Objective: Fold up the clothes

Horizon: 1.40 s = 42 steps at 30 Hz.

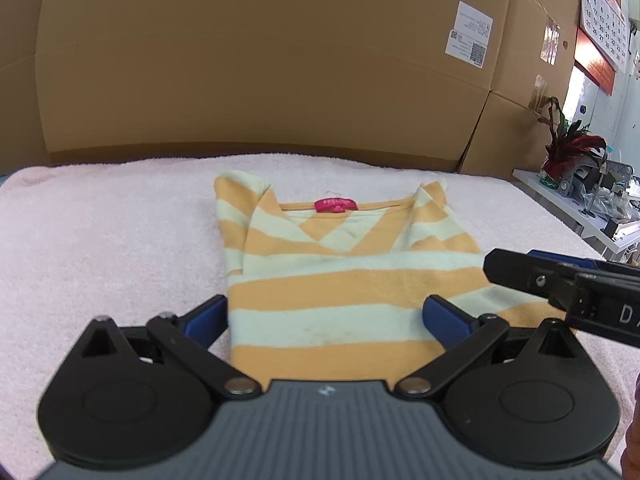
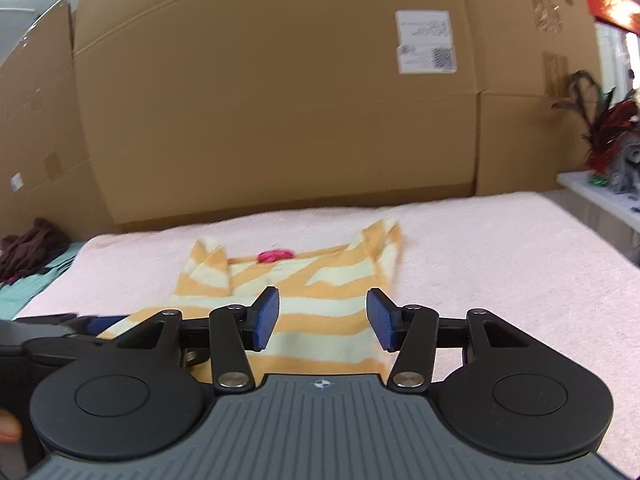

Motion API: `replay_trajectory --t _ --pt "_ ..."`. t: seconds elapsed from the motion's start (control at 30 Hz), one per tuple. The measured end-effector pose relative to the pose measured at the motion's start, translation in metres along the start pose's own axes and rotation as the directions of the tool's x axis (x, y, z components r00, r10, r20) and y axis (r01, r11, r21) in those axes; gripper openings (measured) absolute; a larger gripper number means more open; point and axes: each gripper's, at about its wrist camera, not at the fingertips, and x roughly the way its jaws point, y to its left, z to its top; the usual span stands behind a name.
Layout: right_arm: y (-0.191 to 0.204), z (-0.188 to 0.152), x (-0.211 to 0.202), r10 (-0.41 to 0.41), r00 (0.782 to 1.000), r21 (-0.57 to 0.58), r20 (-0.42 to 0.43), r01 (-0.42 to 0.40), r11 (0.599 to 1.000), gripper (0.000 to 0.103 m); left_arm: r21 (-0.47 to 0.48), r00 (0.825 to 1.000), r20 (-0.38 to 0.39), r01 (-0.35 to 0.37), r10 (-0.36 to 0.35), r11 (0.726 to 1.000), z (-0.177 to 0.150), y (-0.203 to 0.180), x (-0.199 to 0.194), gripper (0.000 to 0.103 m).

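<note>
An orange and cream striped shirt (image 1: 340, 276) lies flat on a pink towel (image 1: 112, 240), neck away from me, with a pink label (image 1: 335, 205) at the collar and both sleeves folded in. My left gripper (image 1: 326, 314) hovers open over the shirt's lower half, its blue pads (image 1: 208, 316) wide apart near the shirt's two side edges. My right gripper (image 2: 324, 318) is open above the shirt's (image 2: 304, 304) near right part, with nothing between its pads (image 2: 266, 318). It also juts in from the right in the left wrist view (image 1: 560, 292).
Large cardboard boxes (image 1: 260, 60) wall off the far side of the towel. A red-leaved plant (image 1: 568, 148) and a cluttered white shelf (image 1: 560, 196) stand at the right. Dark clothes (image 2: 32, 244) and a teal cloth (image 2: 24, 292) lie off the towel's left edge.
</note>
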Motion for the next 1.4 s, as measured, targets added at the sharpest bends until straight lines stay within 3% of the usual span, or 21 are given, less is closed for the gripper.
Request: replay_trajectory --t 0.17,0.5,0.9,1.4 --pt "-0.003 0.002 0.015 -0.009 0.998 0.027 -0.059 0.010 1.000 0.052 0.006 1.000 0.004 -0.002 0.002 1.000 -0.001 -0.001 -0.001 0.102" --pt "0.013 0.010 0.037 -0.138 0.979 -0.084 -0.153 0.126 0.989 0.049 -0.001 1.000 0.004 0.002 -0.002 1.000 -0.001 0.001 -0.002 0.102" --pt "0.009 0.009 0.043 -0.115 0.977 -0.120 -0.177 0.095 0.988 0.051 0.083 0.986 0.078 -0.156 0.149 0.984 -0.005 0.004 -0.030 0.102" --pt "0.001 0.005 0.045 -0.092 0.983 -0.118 -0.160 0.073 0.990 0.056 0.099 0.976 0.027 -0.219 0.218 0.971 0.000 0.003 -0.006 0.102"
